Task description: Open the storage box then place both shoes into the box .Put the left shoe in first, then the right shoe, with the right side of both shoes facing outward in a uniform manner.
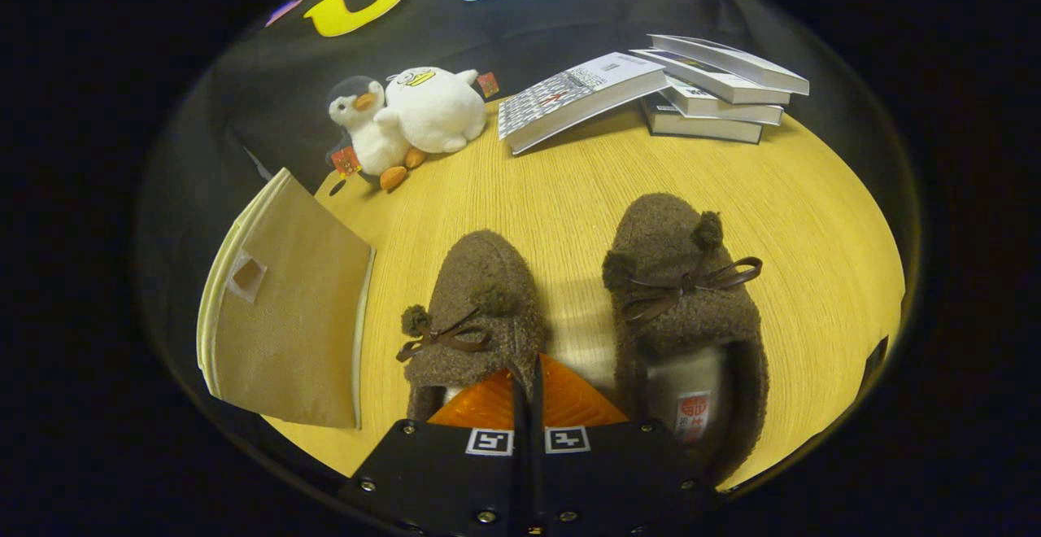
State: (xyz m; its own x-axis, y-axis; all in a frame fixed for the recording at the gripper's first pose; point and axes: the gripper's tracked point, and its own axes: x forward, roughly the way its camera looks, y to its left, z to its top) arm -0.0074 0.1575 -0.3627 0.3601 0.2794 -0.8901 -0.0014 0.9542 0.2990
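Our fingers (527,390) are pressed together, empty, over the left shoe (476,309); both shoes sit unboxed, storage box (285,317) unopened.

no legible text on books (651,89), shoe label (693,416)

Light wood-grain table (561,195) with two fuzzy brown slippers (480,309) (683,293) side by side, a beige fabric storage box (285,325), two plush penguins (407,118), plus a messy stack of books (707,89).
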